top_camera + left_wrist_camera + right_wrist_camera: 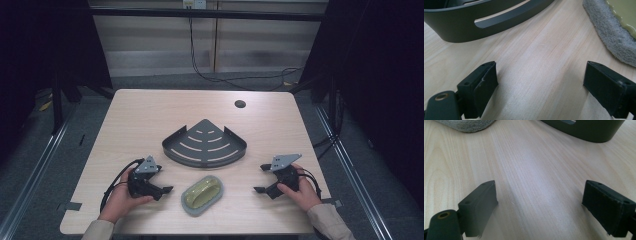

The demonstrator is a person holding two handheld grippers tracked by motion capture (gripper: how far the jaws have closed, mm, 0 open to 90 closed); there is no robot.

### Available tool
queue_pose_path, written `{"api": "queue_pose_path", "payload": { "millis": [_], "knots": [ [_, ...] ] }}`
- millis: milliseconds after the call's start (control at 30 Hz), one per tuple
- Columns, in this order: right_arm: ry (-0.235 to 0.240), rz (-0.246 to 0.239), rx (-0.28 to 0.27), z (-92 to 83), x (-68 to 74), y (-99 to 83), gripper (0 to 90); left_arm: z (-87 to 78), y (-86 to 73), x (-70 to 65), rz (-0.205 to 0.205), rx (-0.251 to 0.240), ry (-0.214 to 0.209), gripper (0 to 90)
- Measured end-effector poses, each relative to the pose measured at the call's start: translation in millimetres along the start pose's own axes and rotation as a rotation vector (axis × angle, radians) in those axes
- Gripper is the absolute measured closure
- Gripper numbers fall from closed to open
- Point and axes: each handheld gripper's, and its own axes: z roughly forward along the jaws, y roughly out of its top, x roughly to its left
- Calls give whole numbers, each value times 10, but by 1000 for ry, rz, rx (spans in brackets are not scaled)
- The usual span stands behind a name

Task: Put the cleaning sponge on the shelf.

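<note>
Between our two hands, near the front edge of the surface (150,107), lies the sponge (202,195), just before the corner rack (204,145). Both left tongs (161,180) and right tongs (261,178) gape, empty. We judge it light and squashy; pinch its long sides.

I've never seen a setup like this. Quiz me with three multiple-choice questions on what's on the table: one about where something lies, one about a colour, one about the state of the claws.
1. Where does the scrubbing pad lie?
A. inside the rack
B. between the two claws, nearer the person than the rack
C. by the table's hole

2. What colour is the corner rack?
A. dark grey
B. white
C. red

3. How do the left claw and right claw stand?
A. both shut on the pad
B. one holds the rack
C. both open, holding nothing

Answers: 1 B, the high view shows it there. 2 A, its walls are dark grey. 3 C, bare wood shows between the jaws.
</note>
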Motion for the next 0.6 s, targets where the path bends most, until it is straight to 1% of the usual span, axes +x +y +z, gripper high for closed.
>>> {"api": "queue_pose_path", "payload": {
  "millis": [133, 167, 200, 233, 267, 300, 333, 367, 400, 467, 533, 567, 600],
  "knots": [
    [0, 0, 0, 0, 0, 0, 116, -16, 8, -14, -6, 18, 10, 116],
    [0, 1, 1, 0, 1, 0, 116, -31, 29, -12, -2, 44, 16, 116],
    [-1, 2, 1, 0, 1, 0, 116, -45, 56, -22, -25, 66, 23, 139],
    [1, 2, -1, 1, 2, 0, 116, -56, 78, -19, -47, 83, 19, 163],
    [0, 3, -1, 1, 2, 0, 116, -61, 95, -16, -59, 95, 16, 164],
    [0, 3, -1, 1, 3, 0, 116, -77, 122, -21, -73, 122, 8, 174],
    [0, 2, -2, 1, 2, 0, 116, -93, 185, -40, -97, 148, -8, 238],
    [0, 2, -2, 1, 2, 0, 116, -93, 185, -40, -97, 148, -8, 238],
    [1, 3, -1, 1, 2, 0, 116, -106, 224, -50, -106, 151, -16, 238],
    [0, 3, -1, 1, 2, 0, 116, -140, 329, -74, -158, 148, -30, 254],
    [0, 4, 0, 1, 3, 0, 116, -163, 425, -94, -166, 153, -35, 259],
    [0, 4, 0, 1, 3, 0, 116, -174, 484, -111, -164, 161, -32, 259],
    [-1, 3, 0, 1, 3, 0, 116, -177, 553, -132, -161, 163, -41, 260]
  ]
}}
